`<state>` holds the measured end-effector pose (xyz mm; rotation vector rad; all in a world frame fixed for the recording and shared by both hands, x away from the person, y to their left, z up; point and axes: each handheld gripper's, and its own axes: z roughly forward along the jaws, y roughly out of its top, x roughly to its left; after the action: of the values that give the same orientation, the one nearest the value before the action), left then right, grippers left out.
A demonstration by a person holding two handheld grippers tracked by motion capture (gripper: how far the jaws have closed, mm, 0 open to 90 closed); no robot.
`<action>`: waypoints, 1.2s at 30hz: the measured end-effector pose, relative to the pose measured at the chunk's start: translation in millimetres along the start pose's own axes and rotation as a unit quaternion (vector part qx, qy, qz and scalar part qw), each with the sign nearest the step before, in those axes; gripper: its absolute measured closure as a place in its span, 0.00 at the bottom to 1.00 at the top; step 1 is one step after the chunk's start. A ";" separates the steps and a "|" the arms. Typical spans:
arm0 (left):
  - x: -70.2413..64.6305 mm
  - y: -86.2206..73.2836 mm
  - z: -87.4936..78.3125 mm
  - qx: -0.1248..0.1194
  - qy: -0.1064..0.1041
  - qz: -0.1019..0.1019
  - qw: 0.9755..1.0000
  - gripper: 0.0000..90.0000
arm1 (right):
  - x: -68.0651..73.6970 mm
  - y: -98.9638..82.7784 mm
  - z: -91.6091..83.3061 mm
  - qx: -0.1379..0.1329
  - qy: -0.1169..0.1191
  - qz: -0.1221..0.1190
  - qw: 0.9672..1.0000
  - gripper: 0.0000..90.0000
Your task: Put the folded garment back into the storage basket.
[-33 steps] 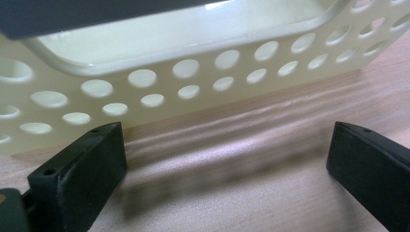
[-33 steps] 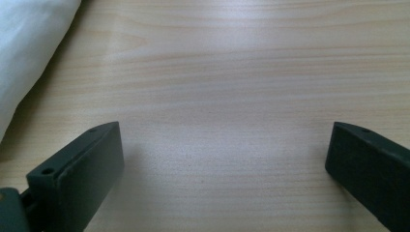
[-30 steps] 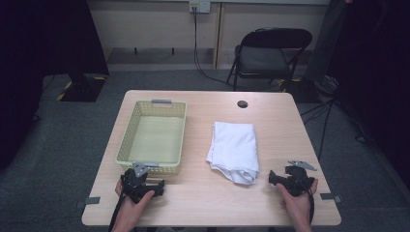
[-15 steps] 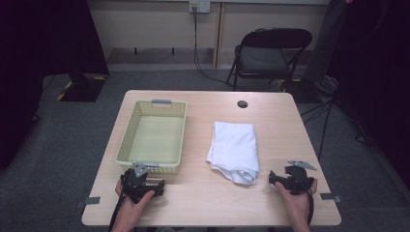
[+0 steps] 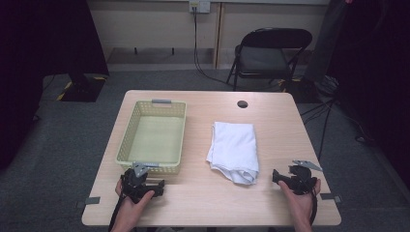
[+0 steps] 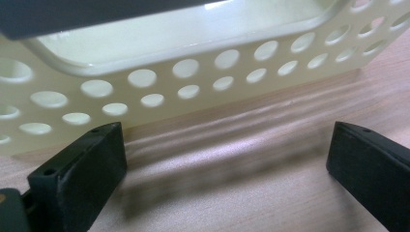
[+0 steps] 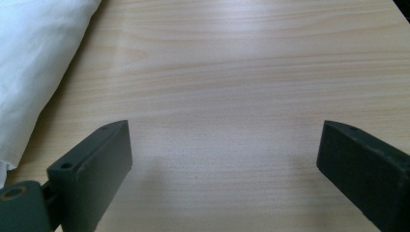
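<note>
Two grippers, both with jaws spread wide, nothing between them but bare wood. Right gripper (image 5: 276,176) sits at the near right of the table (image 5: 285,121), jaws pointing left toward the white folded cloth (image 5: 234,150); its jaws have just been closing a touch, nothing between them. In the right gripper view the cloth (image 7: 34,67) lies just beyond and left of the jaws, not touched. Left gripper (image 5: 158,185) rests at the near left edge, just beside the near wall of the pale yellow perforated basket (image 5: 153,166); the left gripper view shows that holed wall (image 6: 193,92) close ahead, apart from the jaws. Cloth lies mid-table, right of the basket, well apart from it. Folding chair (image 5: 268,53) stands beyond the table.
</note>
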<state>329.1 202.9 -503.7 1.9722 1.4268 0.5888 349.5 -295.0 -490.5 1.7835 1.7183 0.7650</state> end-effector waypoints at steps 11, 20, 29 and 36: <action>-0.1 0.0 0.0 0.000 0.000 -0.001 1.000 0.00 | 1.4 3.5 -5.4 -0.001 0.009 -0.002 1.000 0.04; -0.1 0.0 0.0 0.000 0.000 0.000 1.000 0.00 | 1.6 3.9 -11.7 -0.016 0.030 0.001 0.999 0.06; 0.0 0.0 0.0 0.000 0.000 0.000 1.000 0.00 | 5.8 5.0 -17.9 -0.027 0.044 -0.003 0.999 0.07; 0.0 0.0 0.0 0.000 0.000 0.000 1.000 0.00 | 4.8 9.4 -24.5 -0.031 0.065 0.000 0.997 0.08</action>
<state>329.1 202.9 -503.7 1.9721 1.4268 0.5887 338.4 -290.6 -466.6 1.7254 1.7580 0.9412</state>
